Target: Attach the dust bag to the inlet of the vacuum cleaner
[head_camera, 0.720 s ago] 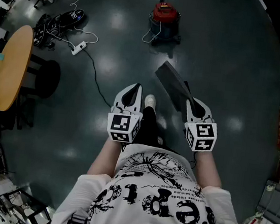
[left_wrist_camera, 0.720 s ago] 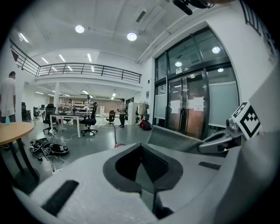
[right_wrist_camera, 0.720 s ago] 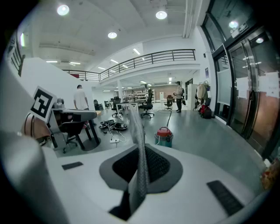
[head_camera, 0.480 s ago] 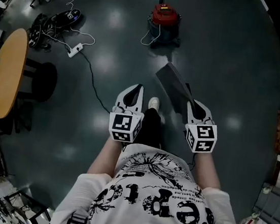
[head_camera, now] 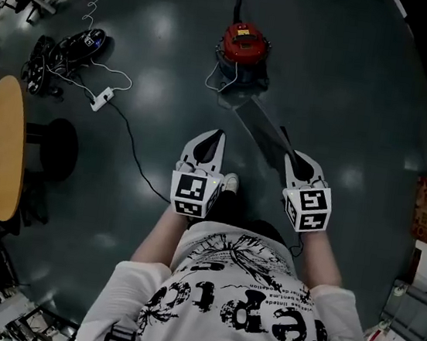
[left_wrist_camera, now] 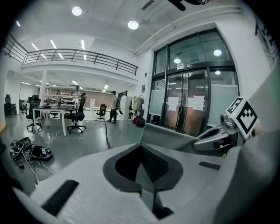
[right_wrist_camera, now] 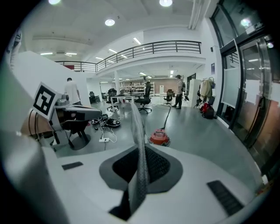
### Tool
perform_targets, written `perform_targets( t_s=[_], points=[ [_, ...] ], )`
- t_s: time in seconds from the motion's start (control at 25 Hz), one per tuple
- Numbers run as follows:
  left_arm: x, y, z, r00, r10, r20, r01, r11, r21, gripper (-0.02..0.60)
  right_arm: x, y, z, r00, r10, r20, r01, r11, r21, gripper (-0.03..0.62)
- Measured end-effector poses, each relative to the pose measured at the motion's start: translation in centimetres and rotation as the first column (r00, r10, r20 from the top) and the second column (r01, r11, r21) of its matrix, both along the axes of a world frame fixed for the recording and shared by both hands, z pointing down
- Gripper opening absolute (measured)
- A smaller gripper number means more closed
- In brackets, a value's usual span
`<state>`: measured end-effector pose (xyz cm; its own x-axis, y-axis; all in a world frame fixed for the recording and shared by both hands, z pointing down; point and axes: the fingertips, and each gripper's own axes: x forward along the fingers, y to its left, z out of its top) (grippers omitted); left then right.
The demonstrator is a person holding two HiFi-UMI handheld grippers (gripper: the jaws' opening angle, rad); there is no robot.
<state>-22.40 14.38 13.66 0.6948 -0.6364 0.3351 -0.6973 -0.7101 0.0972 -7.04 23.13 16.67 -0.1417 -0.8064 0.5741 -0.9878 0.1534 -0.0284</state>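
In the right gripper (head_camera: 288,157), dust bag (head_camera: 260,127)

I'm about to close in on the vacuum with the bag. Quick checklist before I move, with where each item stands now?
1. Grip on the dust bag: ok. The right hand-held gripper is shut on its edge.
2. Left hand-held gripper free to help: ok. It is shut with nothing between the jaws.
3. Vacuum cleaner in sight: ok. It stands upright straight ahead.
4. Bag at the vacuum: not ok. The right gripper view shows bare floor between them.
5. Inlet located: cannot tell. No view shows it clearly.
6. Walking path: probably ok. The black cable lies off to the left.
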Motion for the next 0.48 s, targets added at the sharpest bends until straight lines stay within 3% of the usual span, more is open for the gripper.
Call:
perform_targets(
  t_s=[0.24, 0.48],
  points=[
    [2.9, -5.2, 1.2, 1.0, 0.004, 0.008, -0.003, 0.999, -0.031, 0.003, 2.8, -6.1, 0.4, 1.0, -0.004, 0.003, 0.004, 1.0, -0.016, 0.026],
    [7.1, -8.8, 1.7, 0.998, -0.05, 0.034, 0.051, 0.998, -0.043, 0.003, 7.3, -11.1, 0.7, 0.996, -0.091, 0.02, 0.092, 0.995, -0.037, 0.026]
  ],
)
